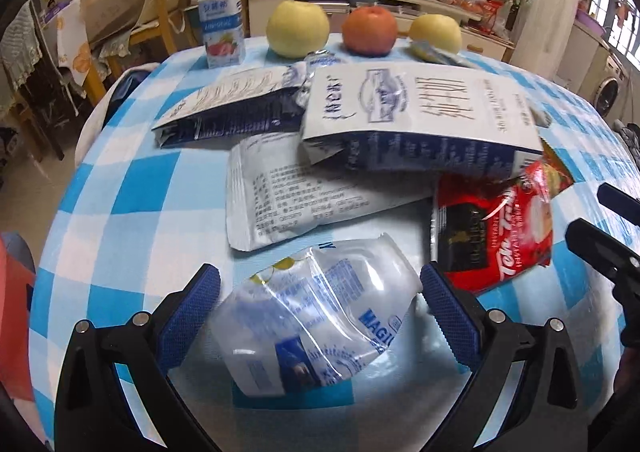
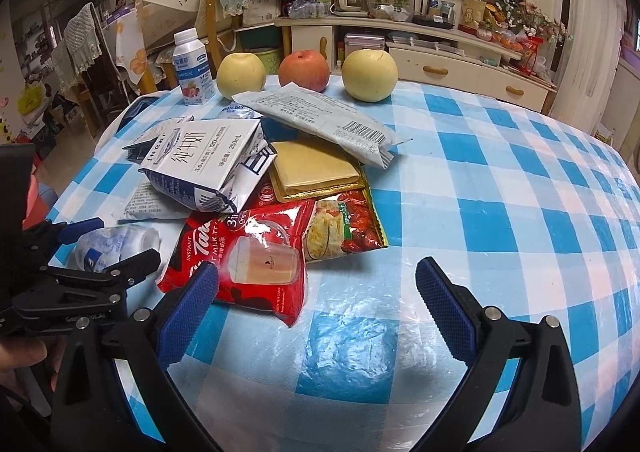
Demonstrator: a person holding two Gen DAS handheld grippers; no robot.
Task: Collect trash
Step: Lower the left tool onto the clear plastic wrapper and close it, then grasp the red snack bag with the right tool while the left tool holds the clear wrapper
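A crumpled clear plastic bottle [image 1: 316,316] lies on the checked tablecloth between the open fingers of my left gripper [image 1: 320,292], not clamped; it also shows in the right wrist view [image 2: 116,244]. Behind it lie a white sachet [image 1: 304,191], two flattened milk cartons [image 1: 420,119] [image 1: 228,107] and a red milk-tea packet [image 1: 492,236]. My right gripper [image 2: 318,284] is open and empty over the cloth, its left finger over the red packet [image 2: 248,252]. A yellow wrapper [image 2: 316,167] and a snack packet [image 2: 344,228] lie in the pile.
Two yellow pears [image 2: 240,73] [image 2: 370,75], a red apple [image 2: 304,69] and an upright yogurt bottle [image 2: 192,67] stand along the table's far edge [image 2: 460,87]. Chairs and a sideboard stand beyond. The left gripper shows at the left of the right wrist view [image 2: 100,248].
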